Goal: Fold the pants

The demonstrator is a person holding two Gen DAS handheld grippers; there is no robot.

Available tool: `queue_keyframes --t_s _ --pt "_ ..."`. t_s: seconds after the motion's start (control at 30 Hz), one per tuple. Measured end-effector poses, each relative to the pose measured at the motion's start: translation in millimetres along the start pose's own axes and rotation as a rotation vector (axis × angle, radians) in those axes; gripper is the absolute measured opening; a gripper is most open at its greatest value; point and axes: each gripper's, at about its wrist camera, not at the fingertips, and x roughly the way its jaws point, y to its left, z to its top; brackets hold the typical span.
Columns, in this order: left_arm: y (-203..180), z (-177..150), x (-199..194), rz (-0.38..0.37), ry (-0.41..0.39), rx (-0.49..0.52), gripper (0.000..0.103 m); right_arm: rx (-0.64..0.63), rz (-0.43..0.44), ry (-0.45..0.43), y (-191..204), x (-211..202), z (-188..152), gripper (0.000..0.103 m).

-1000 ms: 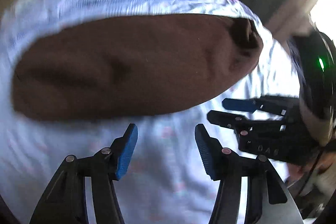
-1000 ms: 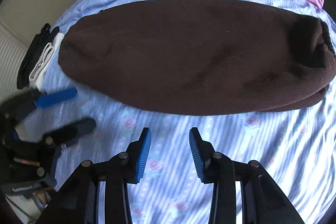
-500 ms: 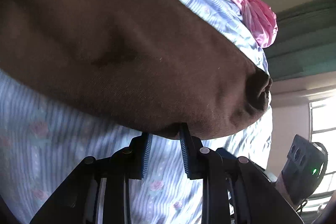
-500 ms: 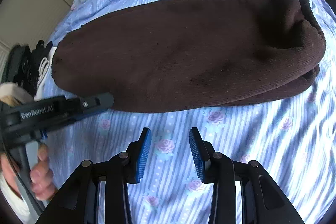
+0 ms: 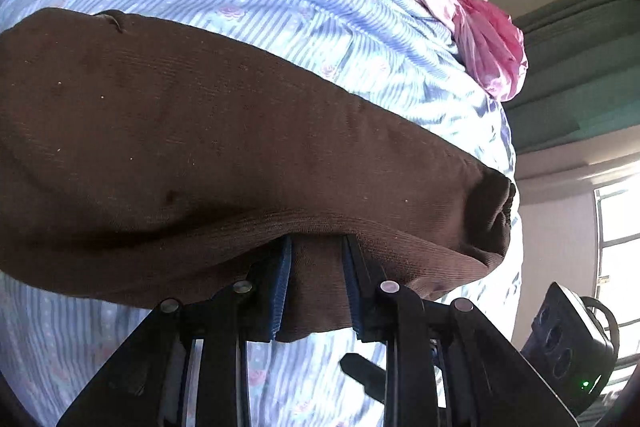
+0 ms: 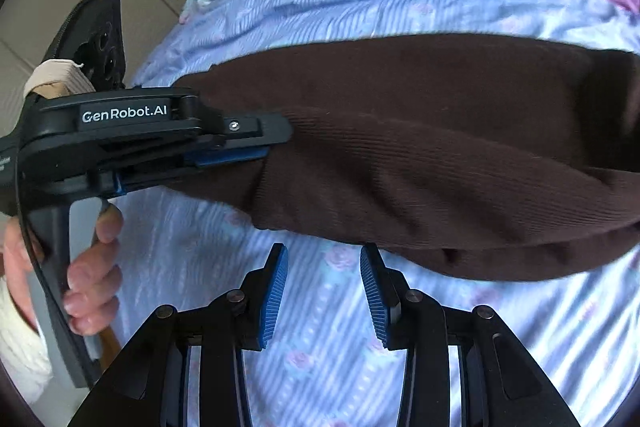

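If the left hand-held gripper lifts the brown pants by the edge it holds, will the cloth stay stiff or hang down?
The brown pants will probably hang limp: the knit cloth already bunches between the left hand-held gripper pads. They look thick, so perhaps rather heavy for cloth. The ribbed surface probably grips well, though they may drag on the striped bedsheet.

The pants [image 5: 224,147] are dark brown ribbed knit, folded lengthwise into one long band lying flat across the bed. The gathered waistband [image 5: 494,215] is at the right end. The near edge is bunched and slightly lifted.
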Motion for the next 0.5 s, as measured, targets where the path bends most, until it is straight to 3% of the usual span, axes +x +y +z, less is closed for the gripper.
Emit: queue_keyframes --t_s 0.3,0.5 --pt "4.6 20.1 15.3 0.015 0.036 0.046 0.025 -0.012 0.046 -0.004 18.3 15.6 3.7 0.039" --pt "13.0 18.7 12.3 0.005 0.049 0.073 0.015 -0.057 0.032 -0.01 36.6 35.8 19.3 0.039"
